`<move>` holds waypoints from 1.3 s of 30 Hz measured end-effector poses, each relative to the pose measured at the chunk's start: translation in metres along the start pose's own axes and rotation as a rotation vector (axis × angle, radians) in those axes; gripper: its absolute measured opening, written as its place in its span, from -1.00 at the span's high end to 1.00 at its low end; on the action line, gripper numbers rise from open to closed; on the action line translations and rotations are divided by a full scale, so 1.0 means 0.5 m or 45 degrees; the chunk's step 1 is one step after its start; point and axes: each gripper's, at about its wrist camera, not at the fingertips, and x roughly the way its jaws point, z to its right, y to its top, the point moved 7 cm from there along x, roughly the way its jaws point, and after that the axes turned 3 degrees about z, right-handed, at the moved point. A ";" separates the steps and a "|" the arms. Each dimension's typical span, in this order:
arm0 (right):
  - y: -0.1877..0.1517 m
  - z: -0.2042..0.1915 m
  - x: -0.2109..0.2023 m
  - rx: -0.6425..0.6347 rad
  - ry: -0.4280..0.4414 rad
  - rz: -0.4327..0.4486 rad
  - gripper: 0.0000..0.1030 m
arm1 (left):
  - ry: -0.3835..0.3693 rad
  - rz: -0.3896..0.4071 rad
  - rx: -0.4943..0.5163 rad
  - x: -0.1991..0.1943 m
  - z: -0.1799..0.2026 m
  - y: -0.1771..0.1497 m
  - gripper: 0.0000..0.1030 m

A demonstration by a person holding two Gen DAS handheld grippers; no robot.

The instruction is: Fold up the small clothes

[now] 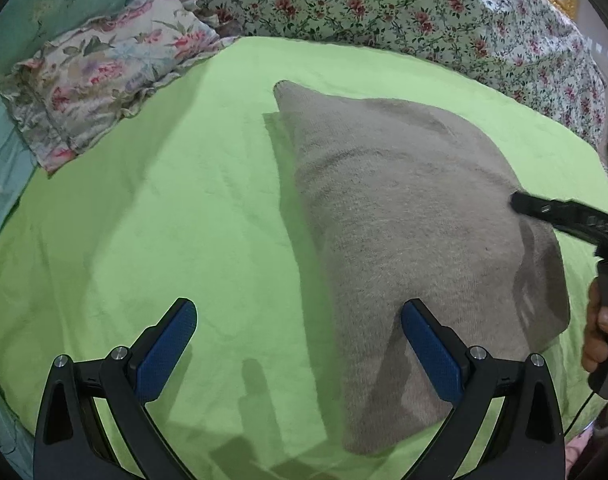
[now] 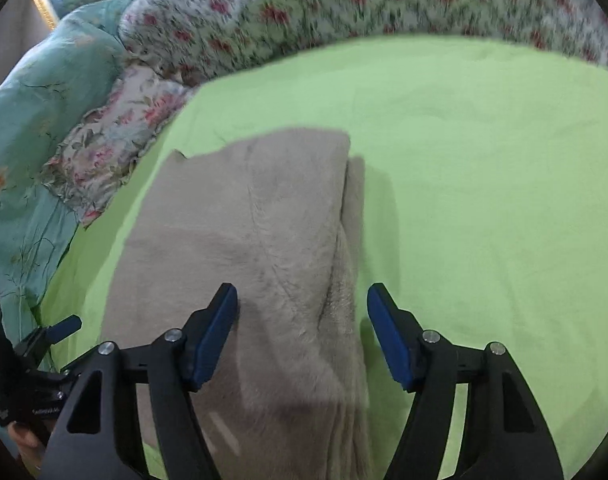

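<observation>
A beige knitted garment (image 1: 404, 216) lies folded on a lime green sheet (image 1: 163, 220). My left gripper (image 1: 299, 352) is open and empty, hovering over the garment's near left edge, with its right finger above the cloth. My right gripper (image 2: 301, 332) is open and empty above the garment (image 2: 255, 240), straddling its folded right edge. In the left wrist view the right gripper (image 1: 560, 216) reaches in from the right over the garment, held by a hand (image 1: 600, 332). In the right wrist view the left gripper (image 2: 31, 364) shows at the lower left.
A floral pillow (image 1: 103, 72) lies at the sheet's far left corner. A floral quilt (image 1: 384, 4) is bunched along the far side. A teal quilt (image 2: 35, 112) lies to the left. The green sheet (image 2: 484, 200) spreads right of the garment.
</observation>
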 end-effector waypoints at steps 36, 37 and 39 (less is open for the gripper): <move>-0.166 -0.117 -0.158 -0.188 -0.055 0.055 -0.36 | 0.076 -0.013 0.060 -0.086 0.015 -0.071 -0.99; -0.172 -0.120 -0.159 -0.194 -0.057 0.052 -0.41 | 0.077 -0.013 0.060 -0.090 0.017 -0.075 -0.99; -0.181 -0.124 -0.162 -0.204 -0.063 0.046 -0.48 | 0.078 -0.018 0.065 -0.095 0.021 -0.081 -0.99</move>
